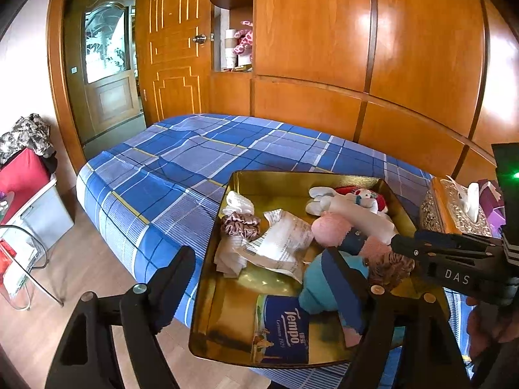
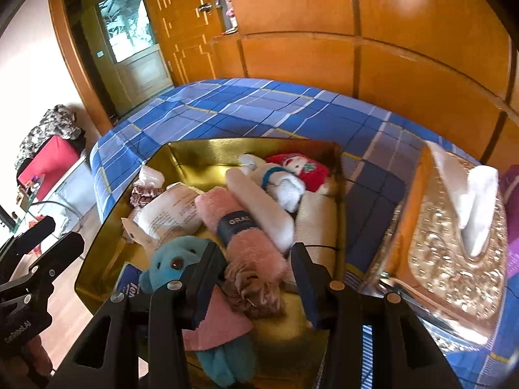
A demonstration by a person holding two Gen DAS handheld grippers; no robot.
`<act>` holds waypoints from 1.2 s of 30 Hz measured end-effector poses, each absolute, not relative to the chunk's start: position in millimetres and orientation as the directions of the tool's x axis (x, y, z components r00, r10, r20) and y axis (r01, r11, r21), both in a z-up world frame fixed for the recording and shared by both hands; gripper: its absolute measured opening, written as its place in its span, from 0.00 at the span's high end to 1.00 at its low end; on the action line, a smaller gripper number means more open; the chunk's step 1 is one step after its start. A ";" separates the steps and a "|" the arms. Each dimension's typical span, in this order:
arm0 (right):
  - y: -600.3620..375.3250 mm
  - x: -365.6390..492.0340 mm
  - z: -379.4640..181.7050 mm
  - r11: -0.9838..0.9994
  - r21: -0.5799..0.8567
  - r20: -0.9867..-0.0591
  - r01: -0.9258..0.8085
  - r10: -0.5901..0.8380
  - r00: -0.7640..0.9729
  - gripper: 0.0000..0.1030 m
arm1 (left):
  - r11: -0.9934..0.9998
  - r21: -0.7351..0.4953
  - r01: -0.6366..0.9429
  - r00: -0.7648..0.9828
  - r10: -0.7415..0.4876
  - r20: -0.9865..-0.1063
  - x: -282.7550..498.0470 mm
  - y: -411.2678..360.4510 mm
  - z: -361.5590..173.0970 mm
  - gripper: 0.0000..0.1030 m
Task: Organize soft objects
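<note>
Both wrist views look down closely at the shared gold tray.

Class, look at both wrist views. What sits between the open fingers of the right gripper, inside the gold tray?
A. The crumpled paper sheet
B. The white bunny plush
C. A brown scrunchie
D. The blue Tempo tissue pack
C: in the right wrist view the right gripper stands open around the brown scrunchie, which lies in the gold tray beside the teal teddy bear.
</note>
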State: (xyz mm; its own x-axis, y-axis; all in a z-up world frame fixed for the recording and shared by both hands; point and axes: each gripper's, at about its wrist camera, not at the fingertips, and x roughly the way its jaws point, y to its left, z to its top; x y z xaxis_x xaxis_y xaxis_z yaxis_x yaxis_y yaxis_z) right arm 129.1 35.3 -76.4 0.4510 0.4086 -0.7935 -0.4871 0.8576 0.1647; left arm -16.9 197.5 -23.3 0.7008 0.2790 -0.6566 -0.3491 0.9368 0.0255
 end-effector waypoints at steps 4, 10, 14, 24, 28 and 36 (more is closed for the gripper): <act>28.3 119.1 -68.7 0.879 0.116 -0.769 -0.462 0.374 0.518 0.56 | 0.940 0.034 -0.341 0.704 0.279 -0.653 -16.9 190.2 -22.4 0.18; 16.5 103.1 -53.2 0.915 0.042 -0.711 -0.402 0.310 0.631 0.55 | 0.940 0.044 -0.339 0.717 0.289 -0.635 -18.7 176.9 -17.5 0.09; 8.1 91.6 -46.2 0.930 -0.004 -0.674 -0.367 0.269 0.689 0.45 | 0.938 0.031 -0.345 0.734 0.290 -0.614 -21.4 166.3 -13.0 0.01; -5.9 75.9 -44.6 0.946 -0.037 -0.649 -0.323 0.223 0.727 0.44 | 0.942 0.038 -0.333 0.736 0.285 -0.615 -22.9 154.9 -15.4 0.00; -7.5 75.5 -43.9 0.948 -0.038 -0.648 -0.317 0.218 0.730 0.44 | 0.940 0.046 -0.339 0.731 0.294 -0.615 -23.0 154.8 -15.8 0.00; -6.2 74.5 -42.0 0.946 -0.039 -0.643 -0.321 0.222 0.733 0.44 | 0.939 0.047 -0.342 0.730 0.297 -0.615 -23.6 155.8 -15.3 0.00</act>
State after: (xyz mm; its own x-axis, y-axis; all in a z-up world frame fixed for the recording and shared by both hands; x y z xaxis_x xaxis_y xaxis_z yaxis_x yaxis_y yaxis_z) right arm 74.5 -6.2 -42.0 0.7330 0.2217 -0.6431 -0.3208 0.9463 -0.0393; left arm -23.6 155.8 -15.3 0.7305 0.2967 -0.6151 -0.3420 0.9386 0.0466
